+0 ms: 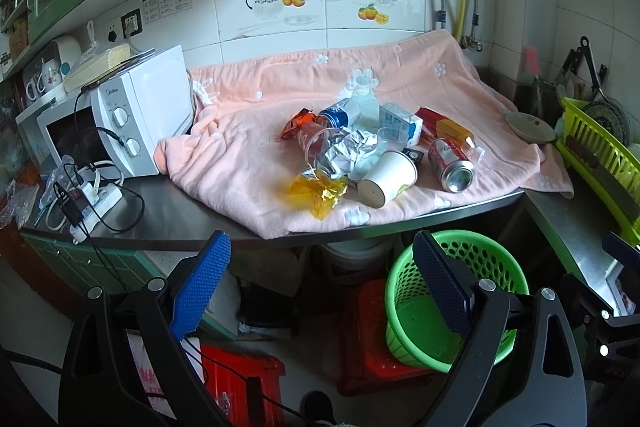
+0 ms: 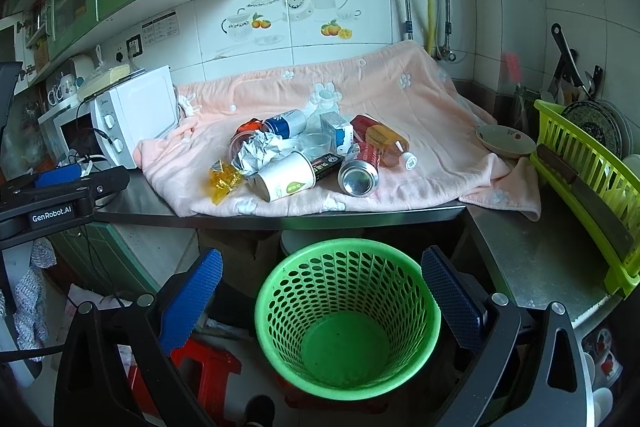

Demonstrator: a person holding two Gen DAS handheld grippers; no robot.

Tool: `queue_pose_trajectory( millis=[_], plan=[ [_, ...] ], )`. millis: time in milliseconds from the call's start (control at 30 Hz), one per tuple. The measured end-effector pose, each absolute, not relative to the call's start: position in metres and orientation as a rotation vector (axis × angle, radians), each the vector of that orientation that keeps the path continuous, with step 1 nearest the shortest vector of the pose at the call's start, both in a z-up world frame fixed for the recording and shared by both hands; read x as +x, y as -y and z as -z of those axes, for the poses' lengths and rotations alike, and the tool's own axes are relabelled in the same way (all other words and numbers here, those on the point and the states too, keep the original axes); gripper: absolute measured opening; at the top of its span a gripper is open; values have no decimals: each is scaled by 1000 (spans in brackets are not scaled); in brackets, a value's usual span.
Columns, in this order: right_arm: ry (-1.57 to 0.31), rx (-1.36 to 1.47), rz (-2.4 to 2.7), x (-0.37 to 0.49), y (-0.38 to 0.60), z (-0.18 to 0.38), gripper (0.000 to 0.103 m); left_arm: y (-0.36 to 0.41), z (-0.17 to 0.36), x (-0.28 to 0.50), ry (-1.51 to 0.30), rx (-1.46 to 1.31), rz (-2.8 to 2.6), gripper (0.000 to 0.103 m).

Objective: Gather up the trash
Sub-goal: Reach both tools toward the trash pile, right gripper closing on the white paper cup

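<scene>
1. Kitchen corner with white tiled walls and a steel counter (image 2: 532, 259); both views look over the counter's near edge.
2. Nearest, the left gripper (image 1: 322, 259) and the right gripper (image 2: 322, 275) each stand with jaws spread wide and nothing between them, held short of the counter.
3. Below the counter edge a green perforated plastic basket (image 2: 347, 323) stands upright on a red plastic stool (image 1: 374, 343), mouth up, with nothing showing inside.
4. On the counter a pink flowered towel (image 2: 420, 99) carries the trash pile at its near middle.
5. At the near left of the pile lies a yellow crinkled wrapper (image 2: 225, 179).
6. Just right of it a white paper cup (image 2: 286, 175) lies on its side, base toward the camera, long axis running near to far.
7. Right again, a red drink can (image 2: 360, 171) lies with its silver bottom facing the camera.
8. Behind these sit crumpled silver foil (image 2: 260, 149), a clear plastic cup (image 2: 316, 143), a small white carton (image 2: 336, 131) and a red-labelled plastic bottle (image 2: 384, 141) lying with its white cap pointing near-right.
9. Farther back a blue and silver can (image 2: 286, 123) lies slantwise, touching an orange wrapper (image 2: 250, 126).
10. A white microwave (image 2: 132, 115) stands far left; a yellow-green dish rack (image 2: 584, 163) right.
</scene>
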State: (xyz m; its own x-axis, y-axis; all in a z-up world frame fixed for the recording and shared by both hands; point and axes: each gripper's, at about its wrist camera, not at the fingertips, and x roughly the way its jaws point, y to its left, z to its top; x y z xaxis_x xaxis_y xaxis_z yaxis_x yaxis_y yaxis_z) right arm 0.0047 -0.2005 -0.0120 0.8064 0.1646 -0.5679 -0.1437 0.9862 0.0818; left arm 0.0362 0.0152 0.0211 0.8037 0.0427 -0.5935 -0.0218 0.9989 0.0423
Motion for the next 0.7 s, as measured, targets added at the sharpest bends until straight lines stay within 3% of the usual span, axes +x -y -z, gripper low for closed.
queue_pose_trajectory(
  millis=[700],
  plan=[
    [-668, 31, -131, 80, 187, 26, 97, -30, -4, 109, -682, 55, 17, 91]
  ],
)
